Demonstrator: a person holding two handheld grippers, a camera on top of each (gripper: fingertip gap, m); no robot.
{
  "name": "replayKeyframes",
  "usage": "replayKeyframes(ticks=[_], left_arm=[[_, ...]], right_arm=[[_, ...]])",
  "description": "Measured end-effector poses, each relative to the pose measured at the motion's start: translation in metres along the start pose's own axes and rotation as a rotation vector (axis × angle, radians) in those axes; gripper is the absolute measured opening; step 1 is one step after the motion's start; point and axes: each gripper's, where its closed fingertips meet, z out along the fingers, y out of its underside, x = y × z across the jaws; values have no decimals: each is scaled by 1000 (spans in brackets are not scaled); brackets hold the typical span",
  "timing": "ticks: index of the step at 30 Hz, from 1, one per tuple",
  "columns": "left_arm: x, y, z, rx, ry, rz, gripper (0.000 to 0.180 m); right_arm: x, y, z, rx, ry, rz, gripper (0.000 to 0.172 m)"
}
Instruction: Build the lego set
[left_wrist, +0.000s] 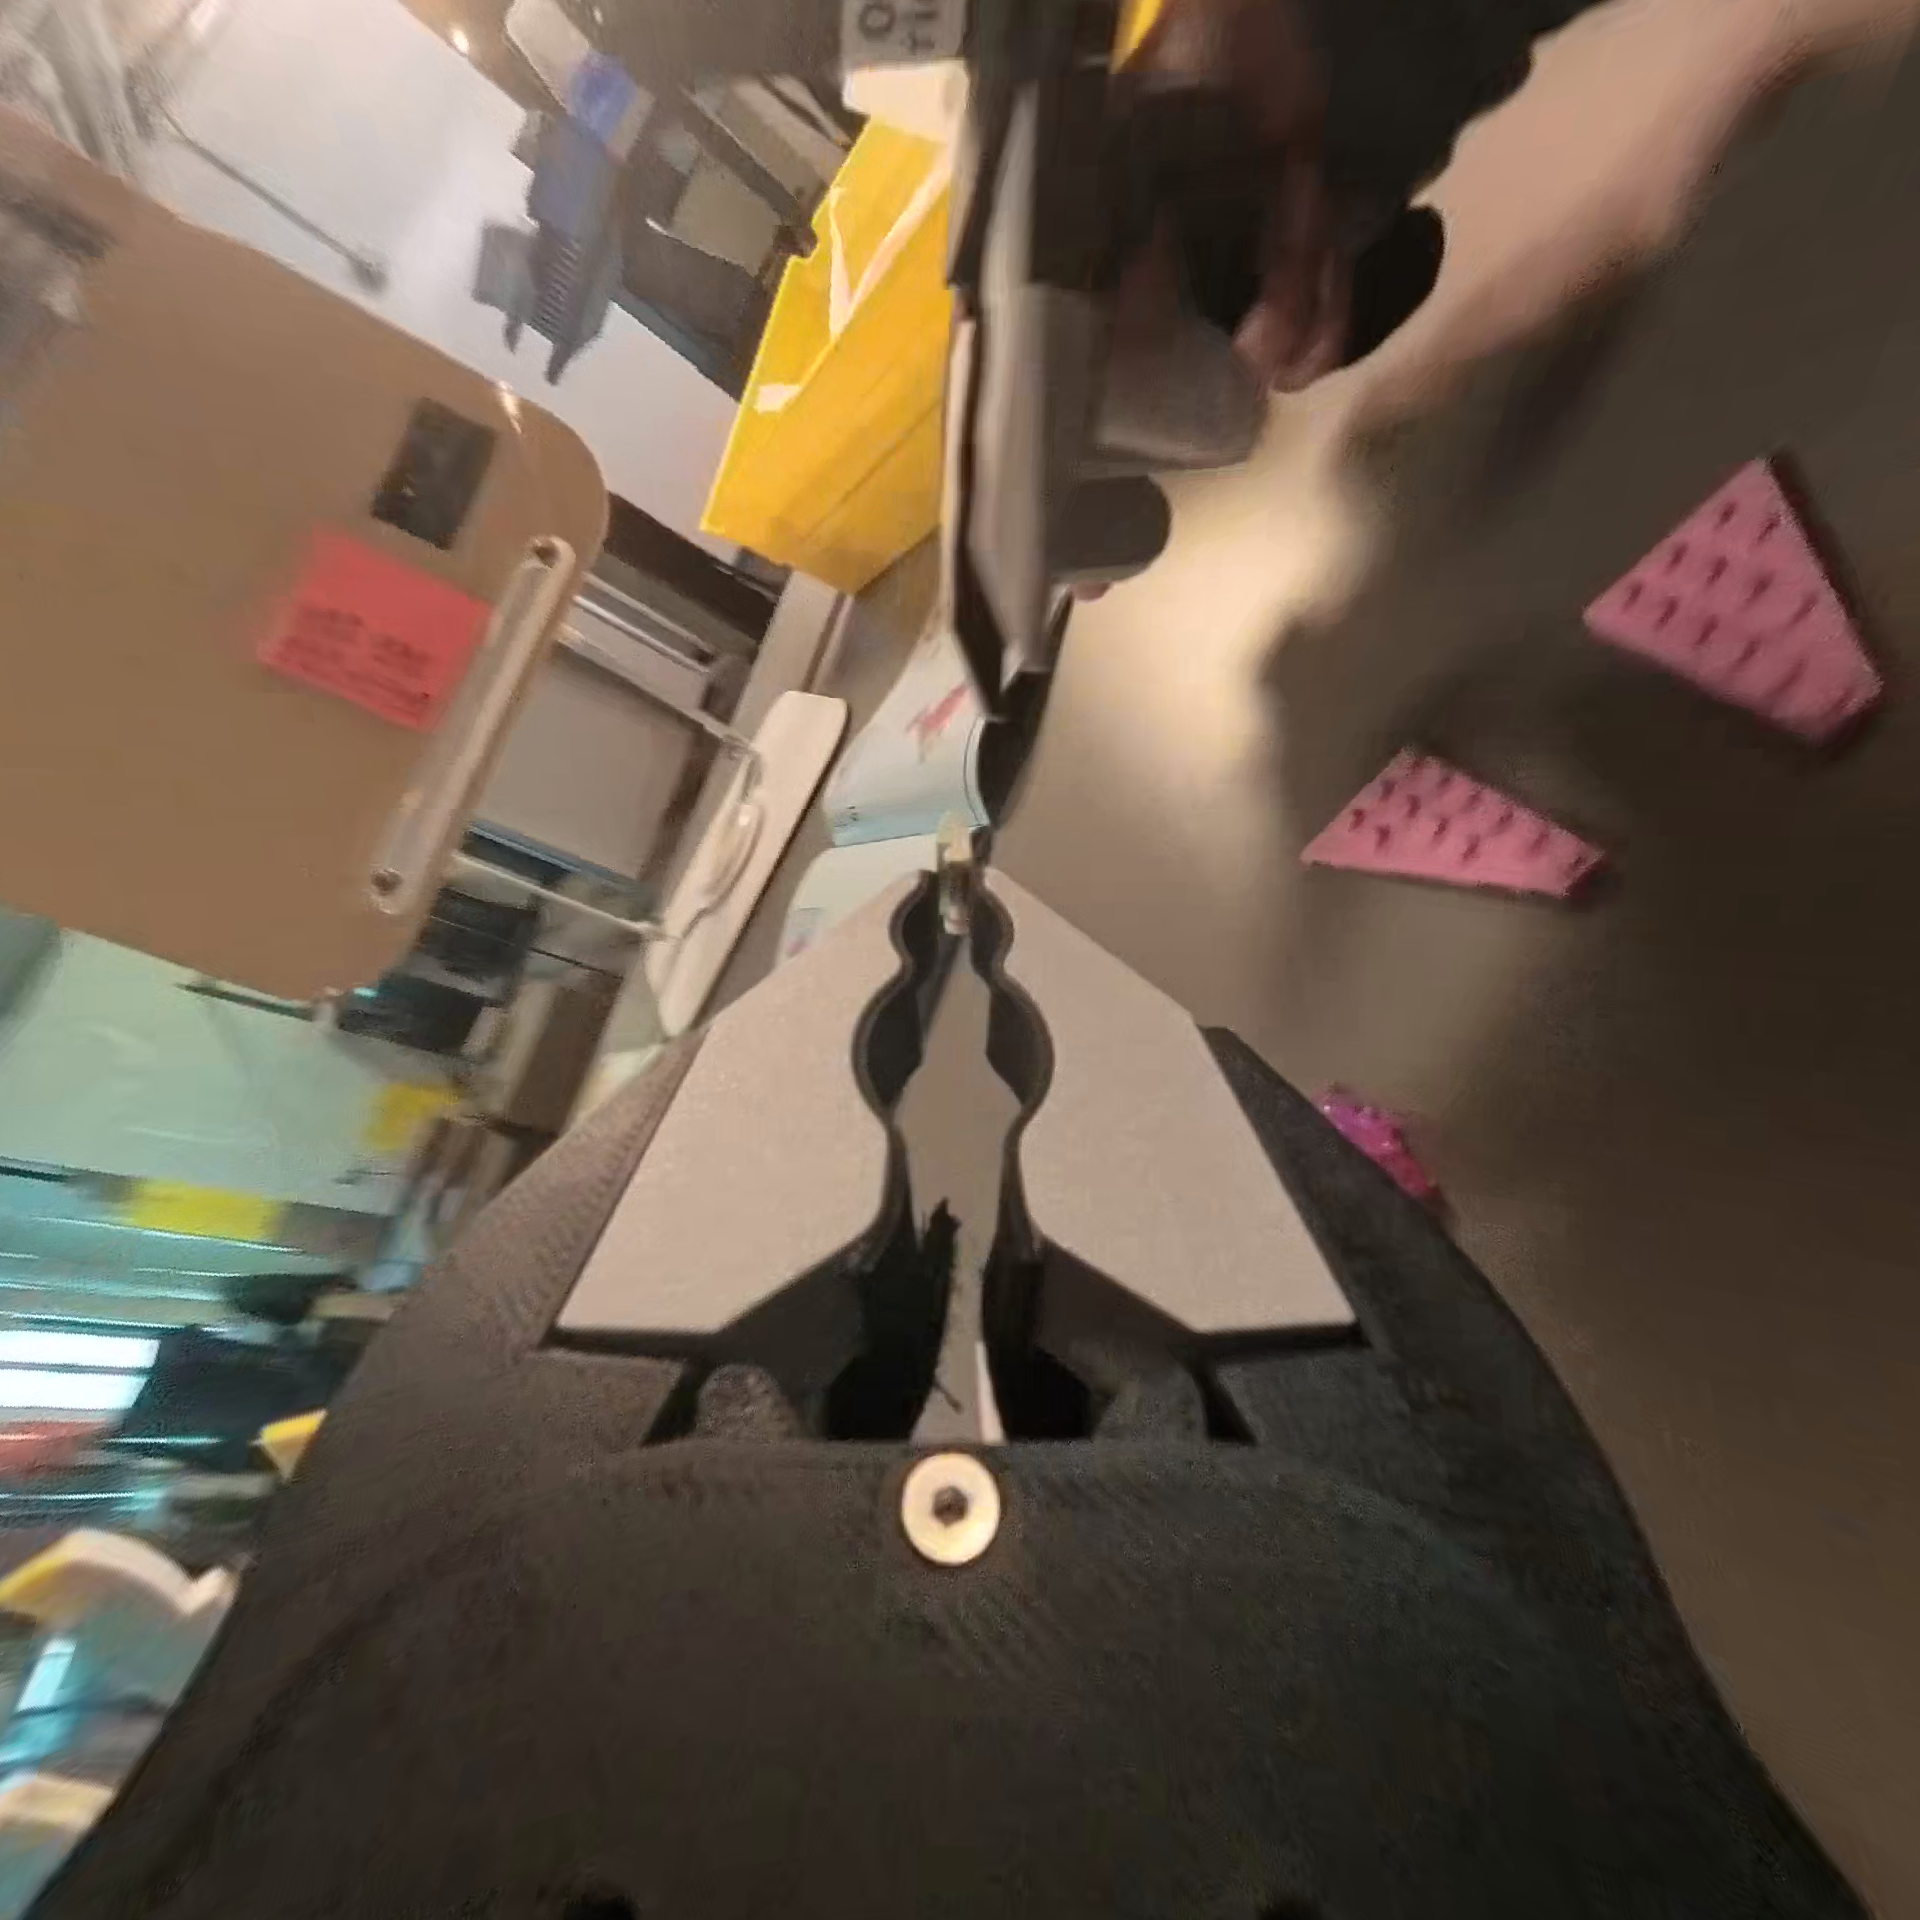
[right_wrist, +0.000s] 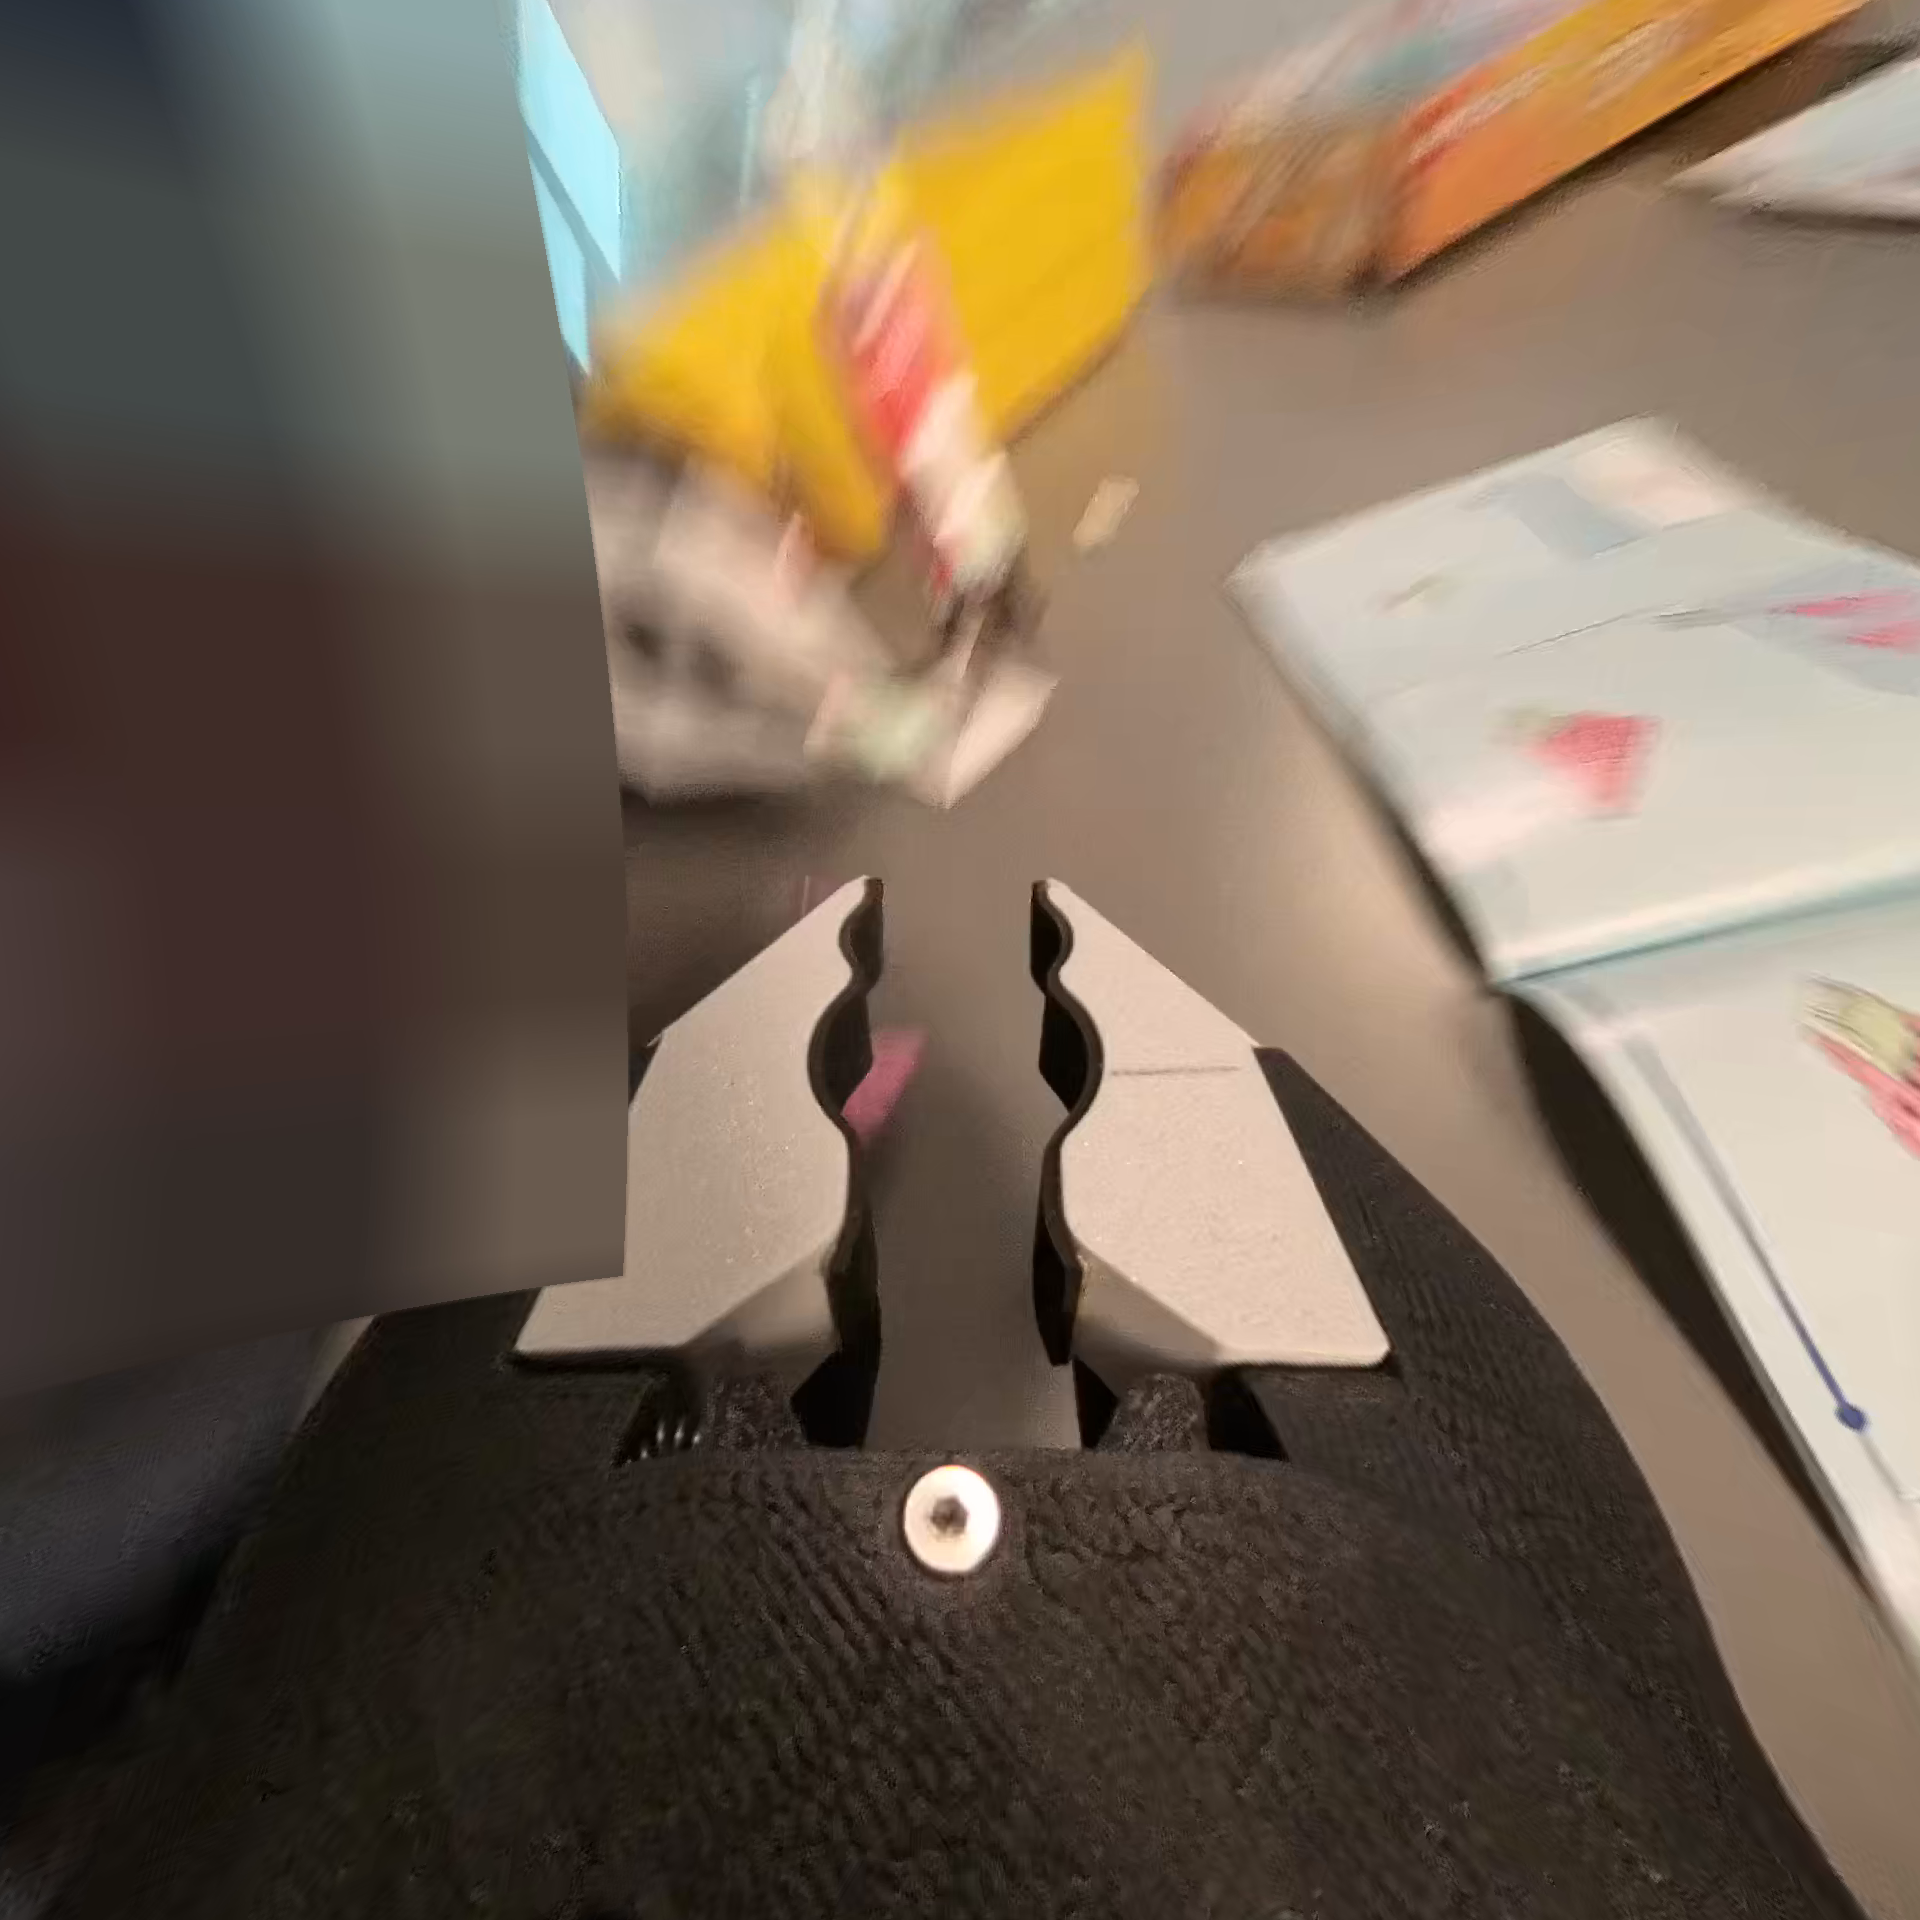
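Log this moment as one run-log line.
left gripper: tips pinched on a small pale piece | right gripper: open, nothing gripped, above table | nearby: pink plates, booklet

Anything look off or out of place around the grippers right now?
A small pale piece is pinched at the very tips of the left hand-held gripper, sticking out past them. Pink wedge plates lie scattered on the table.

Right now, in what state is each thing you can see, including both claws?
Left claw: nearly closed on a small pale piece at its tips.
Right claw: open, nothing between the tips.
Two pink studded wedge plates: lying flat on the table, apart.
Instruction booklet: lying open on the table.
Yellow bag: blurred, state unclear.
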Motion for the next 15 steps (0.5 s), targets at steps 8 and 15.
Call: replayKeyframes(ticks=[8,15], left_arm=[[-1,4,-6,15,47,-111,4],[2,11,-8,3,65,-65,4]], right_arm=[[-36,61,16,-370,-60,-279,44],[-36,74,36,-442,-37,-366,49]])
